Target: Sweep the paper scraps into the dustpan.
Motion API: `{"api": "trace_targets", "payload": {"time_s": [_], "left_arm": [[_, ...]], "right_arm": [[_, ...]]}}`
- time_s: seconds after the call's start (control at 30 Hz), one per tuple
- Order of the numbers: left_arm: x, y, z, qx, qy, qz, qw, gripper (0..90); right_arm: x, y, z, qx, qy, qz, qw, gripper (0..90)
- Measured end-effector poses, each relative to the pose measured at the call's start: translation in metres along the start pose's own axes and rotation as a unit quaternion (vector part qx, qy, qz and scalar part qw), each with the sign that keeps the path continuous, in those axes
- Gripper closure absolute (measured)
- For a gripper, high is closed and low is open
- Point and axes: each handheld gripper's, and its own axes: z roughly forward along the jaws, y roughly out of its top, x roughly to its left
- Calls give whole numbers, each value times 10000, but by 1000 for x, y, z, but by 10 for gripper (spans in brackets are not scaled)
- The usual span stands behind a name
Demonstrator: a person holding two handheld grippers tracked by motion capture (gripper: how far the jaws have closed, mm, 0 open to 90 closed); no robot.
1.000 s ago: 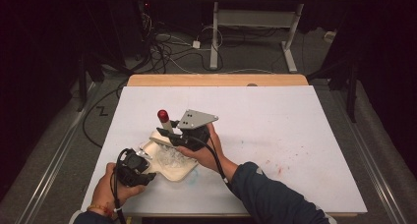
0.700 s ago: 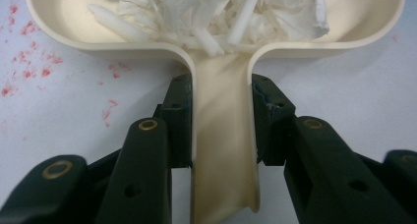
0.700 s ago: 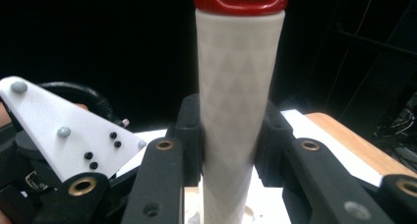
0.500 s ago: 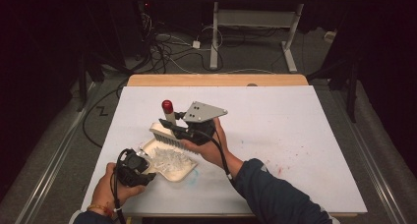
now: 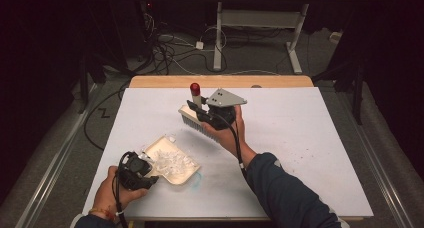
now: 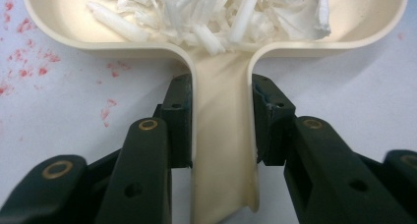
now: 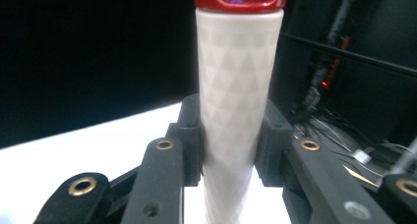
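Left gripper (image 6: pixel 221 121) clamps dustpan (image 5: pixel 172 164) handle, near left on table (image 5: pixel 300 138); white scraps (image 6: pixel 216 10) inside. Right gripper (image 7: pixel 230 135) pinches brush (image 5: pixel 196 115) handle, brush lifted above table centre.

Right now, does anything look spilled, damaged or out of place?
Mostly tidy: the white scraps lie inside the dustpan. Odd bits: one white piece sits just outside its far rim, and faint red specks stain the table.

Both grippers have black jaws with brass rivets; the right gripper (image 5: pixel 212 114) carries a grey plate, and the right arm wears a dark blue sleeve (image 5: pixel 290 193).
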Motion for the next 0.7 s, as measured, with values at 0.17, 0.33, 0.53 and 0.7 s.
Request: {"api": "trace_targets", "payload": {"time_s": [0.17, 0.33, 0.53, 0.7], "left_arm": [[1, 0, 1, -4, -8, -7, 10000, 631], [1, 0, 2, -6, 6, 2, 10000, 631], [1, 0, 2, -6, 21, 0, 10000, 631], [2, -2, 0, -6, 24, -20, 10000, 631]], "right_arm": [[2, -10, 16, 186, -162, -272, 9993, 701], [10, -17, 30, 221, -58, -461, 9987, 701], [26, -17, 33, 229, 569, -610, 9963, 699], [37, -12, 27, 220, 1165, -672, 9907, 701]]}}
